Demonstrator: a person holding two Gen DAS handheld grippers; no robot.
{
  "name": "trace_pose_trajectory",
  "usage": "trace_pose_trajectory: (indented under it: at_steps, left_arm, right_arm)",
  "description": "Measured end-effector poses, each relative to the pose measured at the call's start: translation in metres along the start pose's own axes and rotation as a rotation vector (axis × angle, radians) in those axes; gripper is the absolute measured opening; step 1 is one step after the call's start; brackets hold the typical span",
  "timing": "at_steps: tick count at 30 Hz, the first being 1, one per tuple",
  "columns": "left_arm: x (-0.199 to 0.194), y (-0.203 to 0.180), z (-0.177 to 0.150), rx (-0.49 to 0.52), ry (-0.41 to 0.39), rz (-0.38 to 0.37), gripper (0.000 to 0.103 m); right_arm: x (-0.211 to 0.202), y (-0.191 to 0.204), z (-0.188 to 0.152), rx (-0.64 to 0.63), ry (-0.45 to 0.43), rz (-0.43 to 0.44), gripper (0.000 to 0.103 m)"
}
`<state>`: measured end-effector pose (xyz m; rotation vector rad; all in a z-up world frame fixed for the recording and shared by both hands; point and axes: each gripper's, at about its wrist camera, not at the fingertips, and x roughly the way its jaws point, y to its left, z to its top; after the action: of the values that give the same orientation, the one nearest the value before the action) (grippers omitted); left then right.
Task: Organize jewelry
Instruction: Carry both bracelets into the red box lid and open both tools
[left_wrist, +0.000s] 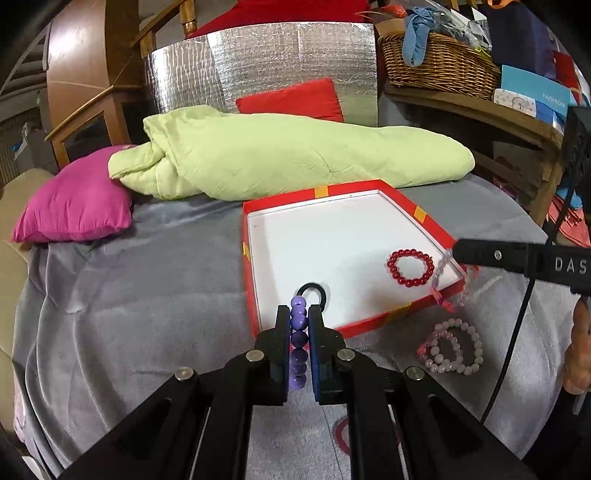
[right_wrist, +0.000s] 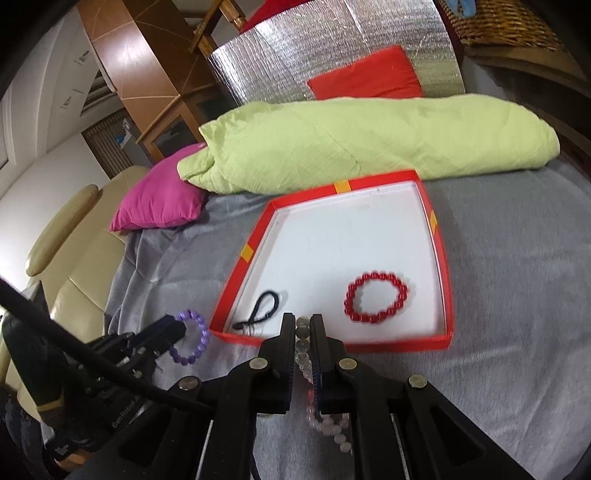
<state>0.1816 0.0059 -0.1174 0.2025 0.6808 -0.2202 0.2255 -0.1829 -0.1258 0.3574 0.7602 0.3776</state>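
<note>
Both claws tilt down toward the red tray, each clamped on a bracelet

The left claw pinches a glossy purple bead bracelet at the tray near edge; the right claw grips a clear pink bead bracelet, dangling below; a red bracelet lies inside

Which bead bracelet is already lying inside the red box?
The dark red bracelet; the purple one and a clear one are in grippers.

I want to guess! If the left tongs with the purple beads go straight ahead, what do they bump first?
Probably the red box's near wall, then the black loop inside; depth is hard to judge.
</note>
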Motion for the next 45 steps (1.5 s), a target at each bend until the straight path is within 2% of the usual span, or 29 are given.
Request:
trace_pose_trajectory:
  at_steps: [4, 12, 20, 24, 32, 45]
  left_arm:
    - [0.001, -0.006, 0.013, 0.007, -0.008, -0.012, 0.010]
    - [0.019, -0.022, 0.054, 0.084, -0.040, 0.021, 0.010]
    - [0.072, -0.005, 0.081, -0.015, -0.010, -0.045, 0.010]
    - [0.099, 0.010, 0.081, -0.089, 0.004, -0.106, 0.010]
    - [0.132, 0.010, 0.074, -0.114, 0.075, -0.164, 0.010]
    - [0.135, -0.012, 0.061, -0.085, 0.117, -0.219, 0.010]
  right_arm:
    - [0.000, -0.002, 0.015, 0.003, -0.018, 0.004, 0.009]
    - [0.014, -0.014, 0.050, 0.029, -0.068, 0.006, 0.009]
    - [0.056, -0.036, 0.078, 0.087, -0.041, 0.008, 0.009]
    - [0.086, -0.041, 0.083, 0.119, 0.001, 0.013, 0.009]
    - [0.121, -0.043, 0.079, 0.152, 0.059, 0.030, 0.009]
    - [0.119, -0.069, 0.078, 0.231, 0.062, -0.024, 0.009]
